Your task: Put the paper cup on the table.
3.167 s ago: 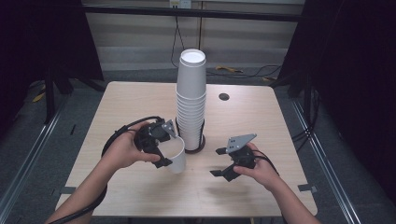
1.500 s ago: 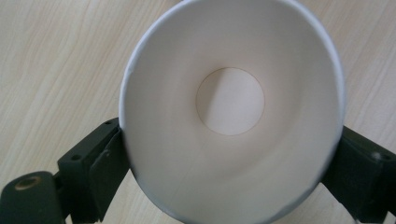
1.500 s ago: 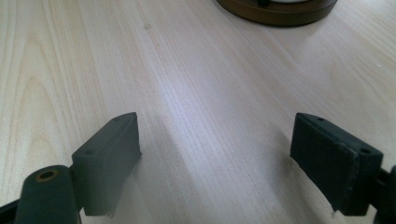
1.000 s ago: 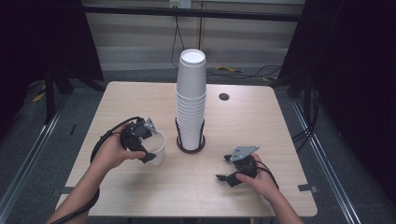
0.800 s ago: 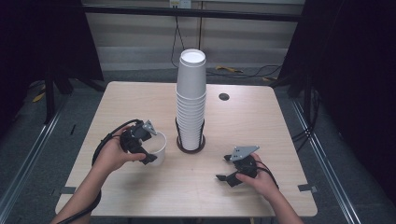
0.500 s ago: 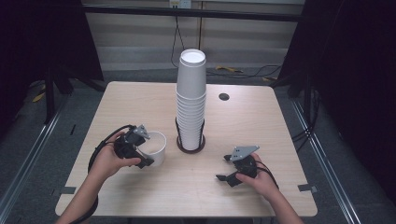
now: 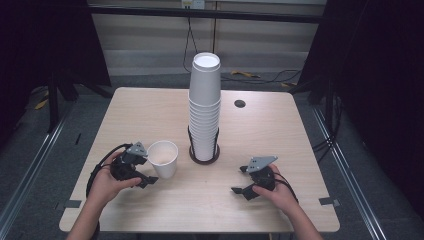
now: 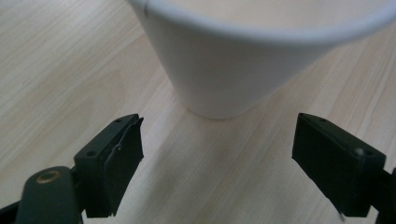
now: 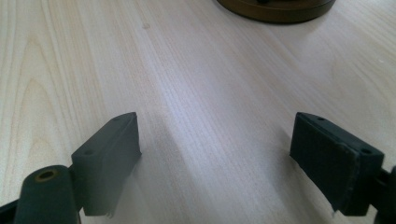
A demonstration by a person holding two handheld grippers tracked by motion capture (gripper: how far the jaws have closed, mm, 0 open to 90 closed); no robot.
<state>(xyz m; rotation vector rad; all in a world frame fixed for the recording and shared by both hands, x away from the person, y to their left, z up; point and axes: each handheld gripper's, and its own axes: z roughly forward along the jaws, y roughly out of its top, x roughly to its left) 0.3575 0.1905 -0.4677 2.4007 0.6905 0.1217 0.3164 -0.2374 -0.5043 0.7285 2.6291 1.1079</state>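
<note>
cup: single white paper cup [image 7: 162, 157] standing upright on the table [image 7: 150, 110], just left of the holder [image 7: 216, 156] with the tall stack [image 7: 204, 115]; apart from both

left gripper: [image 7: 149, 171] sits right beside the cup on its left; jaws spread wide and have just been opening; nothing between them, the cup wall is a bit ahead of the tips in the left gripper view [image 8: 224, 60]

right gripper: [image 7: 240, 180] parked on the table right of the holder; jaws spread too, just bare wood between them

step, imo: looks like the cup is set down and let go; the next one would come off the stack

how it'll handle: super light, thin paper; crushes or ovals out if you squeeze hard; smooth tapered wall so it can slip downward out of the pads; empty, so a nudge tips or slides it

where to grab: across the upper wall just under the rolled rim, that's the stiffest bit; gentle pinch; or one pad inside, one outside on the rim

watch out: don't bump it while backing the left gripper off
</note>
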